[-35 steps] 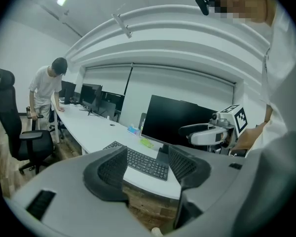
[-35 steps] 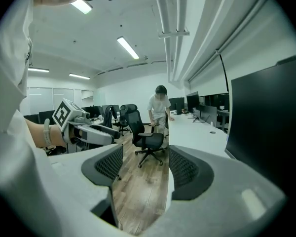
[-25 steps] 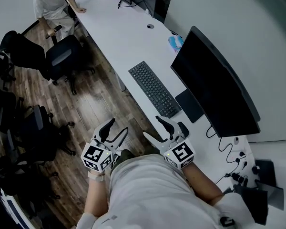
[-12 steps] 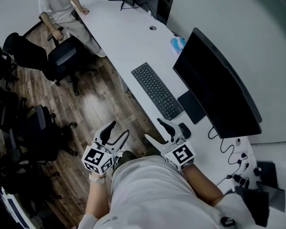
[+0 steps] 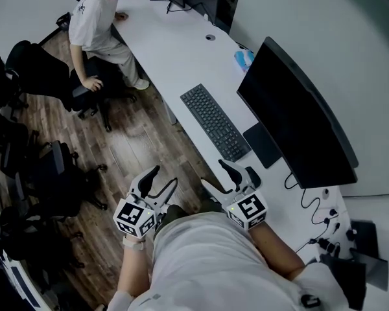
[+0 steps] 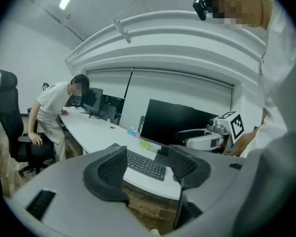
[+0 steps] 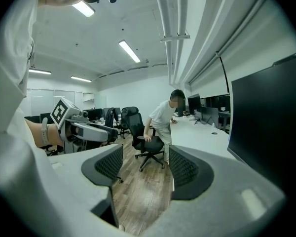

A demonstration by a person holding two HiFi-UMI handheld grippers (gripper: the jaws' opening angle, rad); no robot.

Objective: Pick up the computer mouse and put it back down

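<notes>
Far left, a person (image 5: 94, 18) leans with one hand on the long white desk (image 5: 175, 57) and the other on an office chair (image 5: 48, 76). A bystander, well apart from our action.

Now the left tongs (image 5: 159, 181): held low and close to the body, out over the wooden floor (image 5: 126, 141). They're spread wide with nothing between them, and their own view shows only the keyboard (image 5: 215, 122) through the gap. My read is they're parked there to stay clear, since the work lies on the other side.

On to the right tongs (image 5: 222, 179), hanging over the desk's near edge just past the keyboard's end. These are also spread and empty. Their view looks down the aisle at floor and chair, so they aren't aimed at the target yet.

And there it is: the computer mouse (image 5: 252, 175), dark, flat on the desk, just beside the right tongs on their right, at the foot of the monitor (image 5: 298, 118). That's right where a right hand would want it, so the right tongs look like the ones to take it. No contact, nothing lifted, and the pick has not begun. I'd say the next move is a turn toward the mouse and a careful straddle of its rounded sides.

Furthest right, cables (image 5: 308, 203) trail across the desk. Worth avoiding.
</notes>
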